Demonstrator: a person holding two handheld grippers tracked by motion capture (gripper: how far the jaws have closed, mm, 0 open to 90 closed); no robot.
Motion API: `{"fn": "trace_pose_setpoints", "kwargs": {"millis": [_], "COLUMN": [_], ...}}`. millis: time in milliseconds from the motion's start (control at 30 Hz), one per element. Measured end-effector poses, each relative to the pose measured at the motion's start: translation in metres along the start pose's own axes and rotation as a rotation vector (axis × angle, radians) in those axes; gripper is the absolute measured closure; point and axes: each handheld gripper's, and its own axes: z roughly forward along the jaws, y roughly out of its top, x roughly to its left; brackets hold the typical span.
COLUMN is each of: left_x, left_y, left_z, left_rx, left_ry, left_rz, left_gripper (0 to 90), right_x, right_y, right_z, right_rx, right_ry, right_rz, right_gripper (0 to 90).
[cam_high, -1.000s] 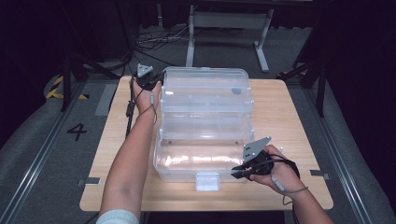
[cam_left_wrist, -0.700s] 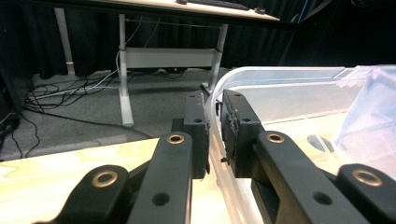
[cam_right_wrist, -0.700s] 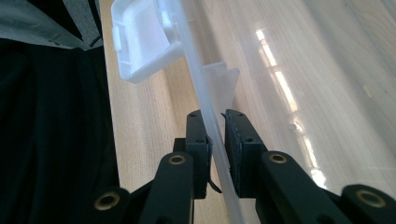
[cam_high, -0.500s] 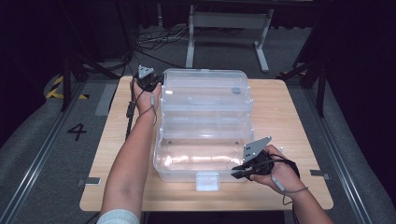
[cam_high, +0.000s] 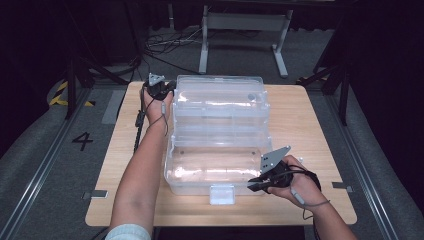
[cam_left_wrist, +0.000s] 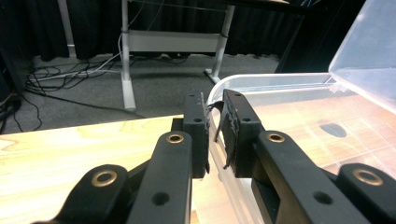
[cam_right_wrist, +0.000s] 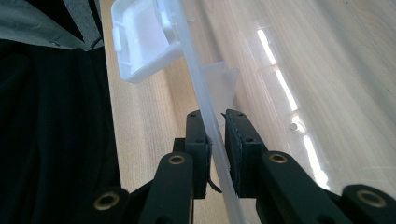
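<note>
- Two hand-held grippers, both mine, one clear plastic storage box (cam_high: 217, 135) lying open on the wooden tabletop (cam_high: 305, 130).
- Box, position: middle of the tabletop, long axis running side to side in the high view; lid half (cam_high: 220, 95) at the far end, base half (cam_high: 212, 167) at my end, white latch tab (cam_high: 222, 194) on the near edge, facing me.
- Left gripper (cam_high: 159, 89): at the far left corner of the lid half. In the left gripper view, my fingers (cam_left_wrist: 196, 128) stand narrow astride the thin clear rim (cam_left_wrist: 261, 81) of that corner. Judged closed on the rim; the pads look to be pressing it.
- Right gripper (cam_high: 260, 184): at the near right part of the base half, just beside the latch tab. In the right gripper view, my fingers (cam_right_wrist: 196, 140) stand narrow with the clear front wall (cam_right_wrist: 205, 116) clamped between them, the latch tab (cam_right_wrist: 142, 39) ahead along the same wall.
- Key relation: the two grips sit at diagonally opposite ends, left on the far half, right on the near half, the hinge line lying crosswise between them.
- Judgement: any folding of the lid would have to swing about that crosswise hinge; the left hand is the nearer to the lid, while the right steadies the base.
- Risk, judged: thin slippery rims may slide out of such narrow holds.
</note>
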Motion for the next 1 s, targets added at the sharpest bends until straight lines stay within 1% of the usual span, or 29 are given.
{"fn": "trace_pose_setpoints", "kwargs": {"millis": [67,100,133,200,233,267,333,367,433,500,533,567,600,633,667,700,733,767,800,833,867,900,933,967,1000], "left_x": [0.0,0.0,-0.001,-0.002,-0.002,-0.001,0.0,0.001,0.001,-0.001,-0.001,-0.006,-0.006,-0.008,-0.011,-0.016,-0.017,-0.02,-0.023,-0.025,-0.027,-0.031,-0.034,-0.037,-0.039], "left_y": [0.001,0.001,0.002,0.005,0.007,0.009,0.013,0.014,0.017,0.02,0.02,0.023,0.023,0.024,0.025,0.026,0.027,0.027,0.027,0.026,0.026,0.024,0.022,0.021,0.02], "left_z": [-0.001,-0.001,-0.003,-0.007,-0.01,-0.012,-0.02,-0.024,-0.033,-0.045,-0.045,-0.058,-0.058,-0.065,-0.073,-0.084,-0.09,-0.097,-0.104,-0.111,-0.118,-0.128,-0.132,-0.136,-0.142], "left_rx": [0.005,0.005,-0.001,-0.014,-0.022,-0.026,-0.009,-0.017,-0.046,-0.055,-0.055,-0.06,-0.06,-0.053,-0.055,-0.062,-0.053,-0.042,-0.021,-0.021,-0.03,-0.035,-0.035,-0.029,-0.012], "left_ry": [-0.004,-0.004,-0.008,-0.005,-0.001,0.0,0.006,0.008,-0.01,-0.014,-0.014,-0.034,-0.034,-0.048,-0.046,-0.055,-0.064,-0.07,-0.071,-0.074,-0.088,-0.109,-0.122,-0.139,-0.147], "left_rz": [0.0,0.0,0.003,0.009,0.023,0.027,0.038,0.04,0.029,0.043,0.043,0.076,0.076,0.094,0.116,0.134,0.136,0.145,0.162,0.176,0.17,0.152,0.148,0.155,0.166], "left_gripper": [80.5,78.8,78.8,73.7,71.4,70.3,71.7,71.6,71.4,69.8,68.9,68.0,67.3,65.8,65.8,65.5,65.2,65.2,65.1,65.1,64.8,64.1,63.1,62.7,61.7], "right_x": [0.0,0.0,0.001,0.001,0.002,0.002,0.003,0.004,0.005,0.006,0.006,0.005,0.005,0.003,0.003,0.002,0.001,0.0,-0.001,-0.002,-0.003,-0.003,-0.005,-0.006,-0.007], "right_y": [0.0,0.0,0.0,0.0,0.001,0.001,0.001,0.001,0.002,0.003,0.003,0.002,0.002,0.001,0.001,0.0,-0.002,-0.003,-0.005,-0.006,-0.007,-0.008,-0.01,-0.011,-0.012], "right_z": [0.0,0.0,0.0,0.0,-0.001,-0.001,-0.004,-0.007,-0.014,-0.022,-0.026,-0.03,-0.033,-0.036,-0.036,-0.039,-0.044,-0.046,-0.049,-0.051,-0.052,-0.054,-0.056,-0.058,-0.06], "right_rx": [0.002,0.002,0.003,0.001,0.0,-0.006,-0.014,-0.028,-0.054,-0.08,-0.098,-0.118,-0.128,-0.147,-0.147,-0.165,-0.192,-0.203,-0.225,-0.234,-0.238,-0.244,-0.258,-0.266,-0.275], "right_ry": [-0.002,-0.002,-0.004,-0.008,-0.013,-0.014,-0.021,-0.022,-0.026,-0.031,-0.033,-0.039,-0.046,-0.054,-0.054,-0.055,-0.059,-0.063,-0.067,-0.066,-0.068,-0.077,-0.081,-0.082,-0.089], "right_rz": [0.0,0.0,0.002,0.006,0.01,0.01,0.006,0.01,0.009,0.009,0.014,0.017,0.019,0.023,0.023,0.031,0.041,0.042,0.049,0.058,0.059,0.063,0.075,0.081,0.085], "right_gripper": [80.1,80.1,80.0,79.6,79.2,78.9,77.8,77.1,76.6,74.9,74.9,74.7,74.6,74.5,74.5,74.5,74.3,74.3,74.3,74.3,74.1,74.2,74.2,74.1,74.1]}}
